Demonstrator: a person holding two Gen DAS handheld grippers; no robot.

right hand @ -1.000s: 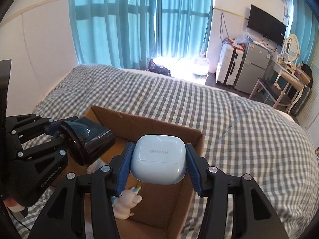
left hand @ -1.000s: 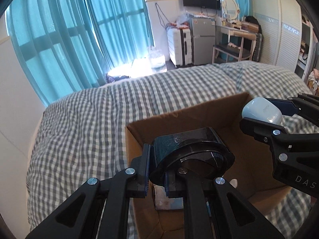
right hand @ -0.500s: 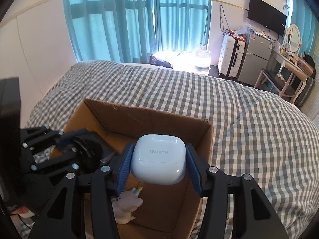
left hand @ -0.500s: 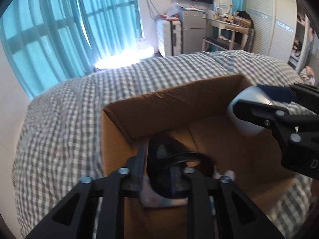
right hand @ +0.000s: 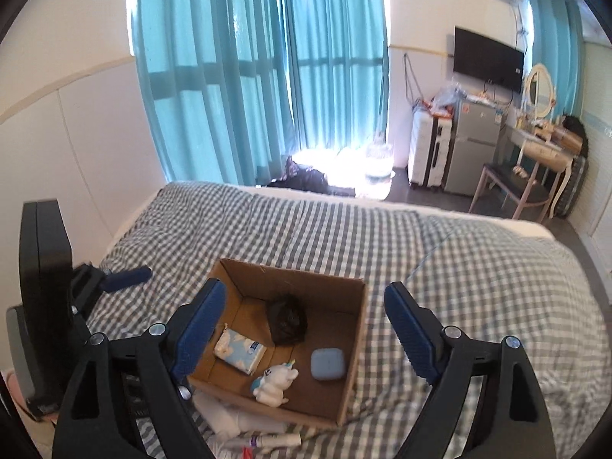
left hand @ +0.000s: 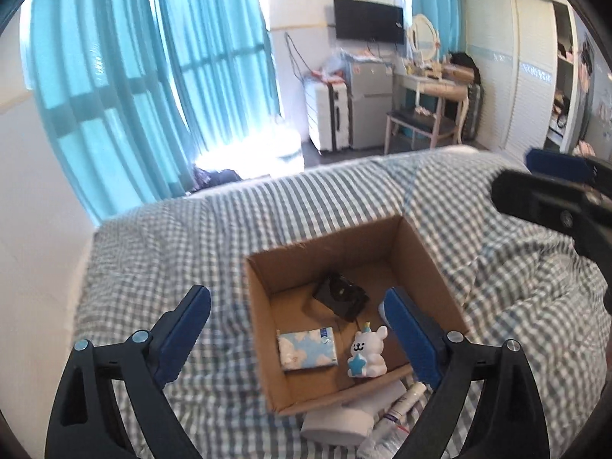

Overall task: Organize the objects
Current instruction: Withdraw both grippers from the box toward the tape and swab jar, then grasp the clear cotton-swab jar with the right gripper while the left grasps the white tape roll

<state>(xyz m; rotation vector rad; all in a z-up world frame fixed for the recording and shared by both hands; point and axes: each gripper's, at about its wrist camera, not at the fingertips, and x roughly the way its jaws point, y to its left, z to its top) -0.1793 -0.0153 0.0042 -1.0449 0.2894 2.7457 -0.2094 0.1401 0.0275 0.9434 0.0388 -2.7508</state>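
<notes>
- Four items lie in the cardboard box [right hand: 354, 329] on the checked bed [right hand: 478, 279]; black object [right hand: 287, 319] at 12 o'clock, tissue pack [right hand: 240, 351] at 9, toy figure [right hand: 273, 380] at 6, pale-blue earbud case [right hand: 327, 364] at 4
- Left tongs [left hand: 298, 331]: jaws opening, wide apart, nothing between them; above the box
- Right tongs [right hand: 302, 331]: jaws opening, apart, nothing gripped
- Tubes [right hand: 273, 440] and a white roll [left hand: 336, 422] lie on the bed at the box's 6 o'clock edge

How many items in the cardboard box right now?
4. In the cardboard box: black object at the back, tissue pack front-left, bear toy at the front, pale blue earbud case front-right. Others could be hidden below the near wall.
</notes>
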